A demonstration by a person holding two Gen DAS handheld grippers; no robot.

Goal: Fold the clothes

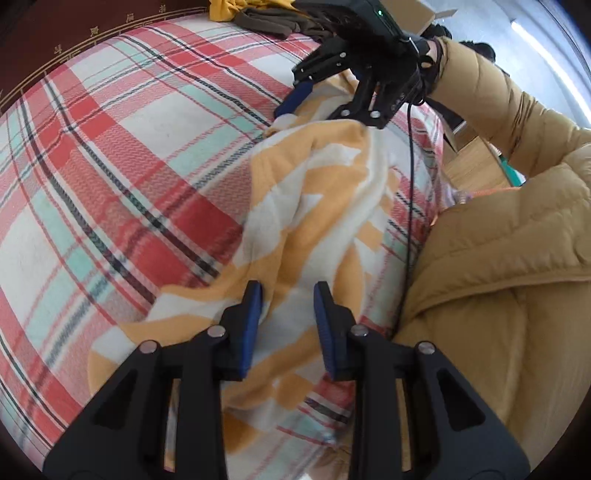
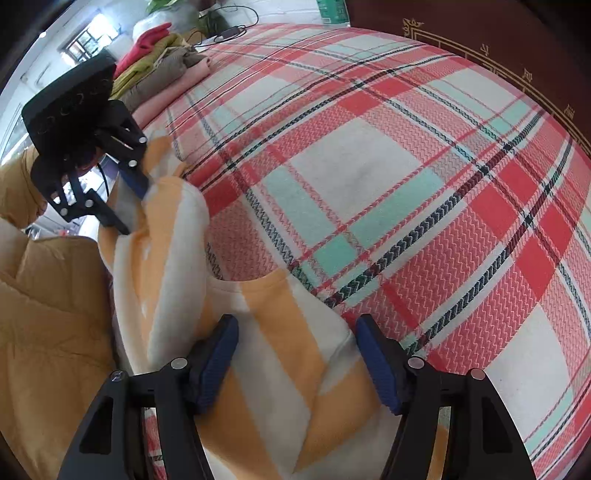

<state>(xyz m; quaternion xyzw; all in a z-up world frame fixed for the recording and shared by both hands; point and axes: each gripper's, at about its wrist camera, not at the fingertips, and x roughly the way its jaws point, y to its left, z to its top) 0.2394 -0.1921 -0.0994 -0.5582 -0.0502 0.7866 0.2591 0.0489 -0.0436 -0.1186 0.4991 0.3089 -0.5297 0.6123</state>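
An orange-and-white striped garment (image 1: 314, 206) lies bunched along the near edge of a plaid-covered bed (image 1: 122, 158). My left gripper (image 1: 288, 291) is open, its blue pads on either side of a fold of the garment. My right gripper (image 2: 295, 328) is open over the other end of the garment (image 2: 273, 354). The right gripper also shows in the left wrist view (image 1: 317, 107), at the garment's far end. The left gripper shows in the right wrist view (image 2: 127, 205), its fingers at the cloth.
A pile of folded clothes (image 2: 159, 70) sits at the bed's far corner, also visible in the left wrist view (image 1: 266, 18). A dark headboard (image 2: 498, 48) borders the bed. The person's tan padded jacket (image 1: 498, 258) is close beside the garment. A black cable (image 1: 410, 184) hangs down.
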